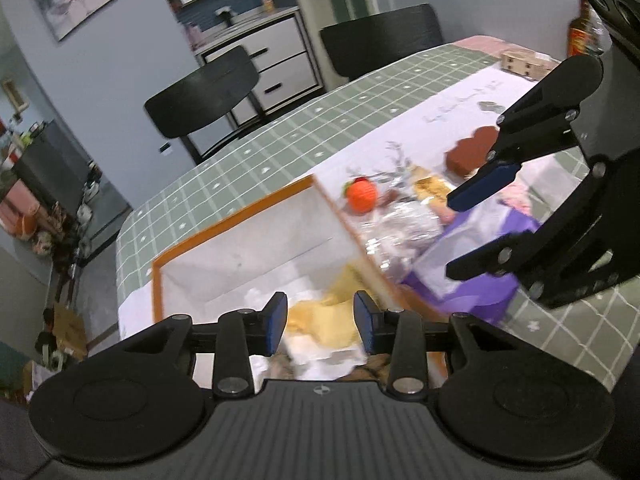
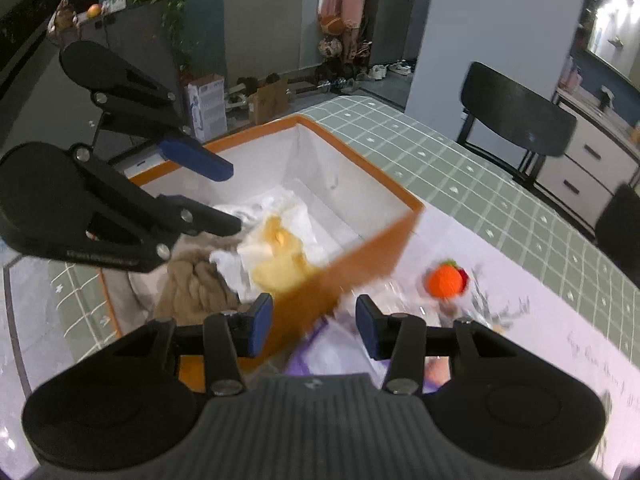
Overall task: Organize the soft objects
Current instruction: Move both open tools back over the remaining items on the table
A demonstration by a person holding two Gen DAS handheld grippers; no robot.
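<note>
Both hand-held grippers, left (image 1: 320, 322) and right (image 2: 314, 326), gape empty over the orange box (image 2: 360, 256), orange ball (image 2: 444, 280) beside.

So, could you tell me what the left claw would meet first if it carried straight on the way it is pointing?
Probably the yellow soft item lying in the orange-rimmed box: the left claw stands open above it, tilted downward. Depth is hard to judge here.

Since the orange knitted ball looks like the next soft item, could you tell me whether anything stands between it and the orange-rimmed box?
Only the box's own wall. The orange knitted ball lies on the tablecloth just outside the orange-rimmed white box, so it must be lifted over the rim. Crinkled clear wrapping lies beside it, not between.
</note>
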